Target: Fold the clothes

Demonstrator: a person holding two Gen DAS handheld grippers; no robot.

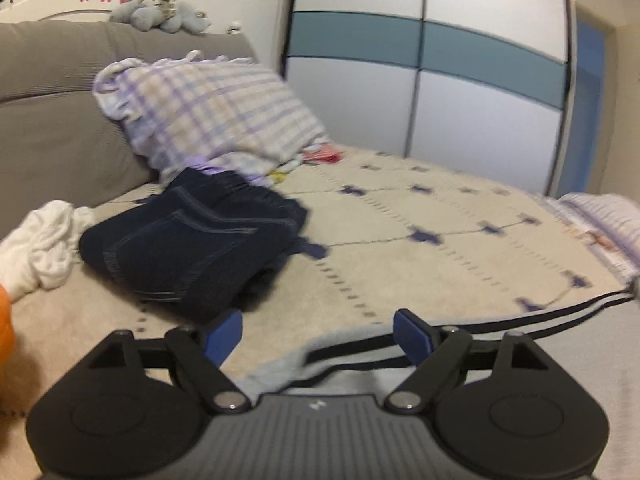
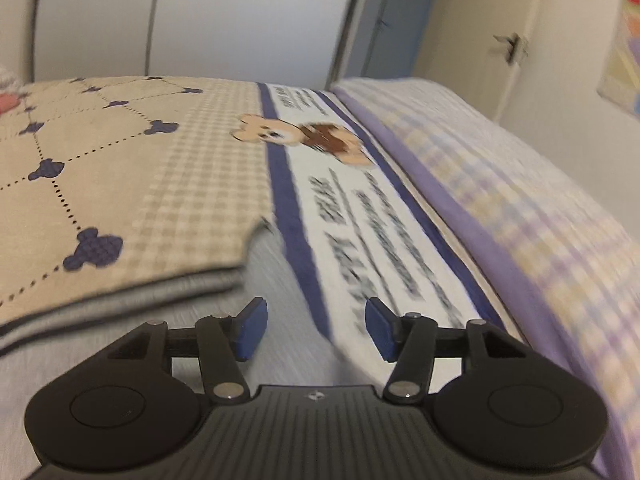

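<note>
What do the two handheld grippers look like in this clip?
Both match: the left gripper and right gripper have black ribbed bodies with a small white logo, two round black discs, black linkage arms with silver pins, and blue-padded jaws. No cables or sleeves show.

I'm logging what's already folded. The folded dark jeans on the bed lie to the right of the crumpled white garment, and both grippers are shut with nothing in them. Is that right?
One thing is wrong: the grippers are open, not shut. The left gripper in the left wrist view and the right gripper in the right wrist view both have their blue pads spread apart, holding nothing. The rest stands: the folded dark jeans lie right of the crumpled white garment.
</note>
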